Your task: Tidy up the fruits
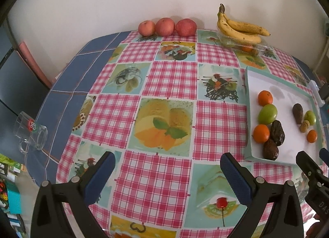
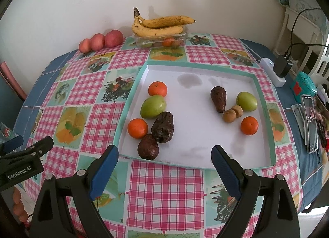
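— While both grippers hang over the near edge, what takes up the most room?

— The table (image 2: pixel 164 192), under a pink-check cloth with food prints. On its right half lies a shallow white tray (image 2: pixel 197 135) with a teal rim.

— And behind it?

— At the wall, a clear box (image 2: pixel 160 41) holding small fruit, with two spotted bananas (image 2: pixel 158 26) on top. Left of that, three apples (image 1: pixel 166 27) sit in a row, touching.

— What lies in the tray?

— Two clusters. On the left: an orange (image 2: pixel 157 88), a green fruit (image 2: pixel 153 106) just below it, another orange (image 2: pixel 137 128), and two dark wrinkled fruits (image 2: pixel 156 137) touching each other near the front rim. On the right: one dark fruit (image 2: pixel 219 98), a green fruit (image 2: pixel 246 101), two small brown fruits (image 2: pixel 233 113) side by side, and an orange (image 2: pixel 249 125).

— The grippers?

— The left gripper (image 1: pixel 167 173) is spread wide and empty above the cloth, left of the tray. The right gripper (image 2: pixel 164 163) is likewise agape, empty, at the tray's front rim.

— Anything else?

— A glass mug (image 1: pixel 30 133) on its side at the table's left edge, and a phone (image 2: pixel 310 123) on the right.
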Tool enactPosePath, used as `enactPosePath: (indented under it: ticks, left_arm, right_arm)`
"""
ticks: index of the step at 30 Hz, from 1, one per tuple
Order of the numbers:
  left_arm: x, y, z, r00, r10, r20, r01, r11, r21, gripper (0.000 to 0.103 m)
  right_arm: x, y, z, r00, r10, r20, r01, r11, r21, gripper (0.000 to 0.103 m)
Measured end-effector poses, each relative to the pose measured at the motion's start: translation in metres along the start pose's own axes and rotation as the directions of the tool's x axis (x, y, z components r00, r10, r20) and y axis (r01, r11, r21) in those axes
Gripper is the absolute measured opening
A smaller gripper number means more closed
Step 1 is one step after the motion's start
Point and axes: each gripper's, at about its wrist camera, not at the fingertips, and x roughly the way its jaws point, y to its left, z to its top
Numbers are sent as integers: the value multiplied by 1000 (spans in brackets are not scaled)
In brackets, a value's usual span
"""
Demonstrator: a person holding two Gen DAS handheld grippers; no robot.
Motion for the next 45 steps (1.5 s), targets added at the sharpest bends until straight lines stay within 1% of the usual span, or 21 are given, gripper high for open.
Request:
enactPosePath:
  ticks: [11,22,45]
  left_arm:
    - [-1,-1,-1,1000,-7,8,7,1000,20,103]
    - [-2,3,-1,999,-31,8,31,1000,1,103]
    - [-2,3,-1,1000,-29,7,29,1000,0,103]
  right_arm:
    - [1,2,0,1000,-3,-2,3,1000,-8,92]
    - [1,3,0,1000,-4,0,4,1000,-13,92]
    - [0,3,0,1000,-5,1,5,1000,-14,92]
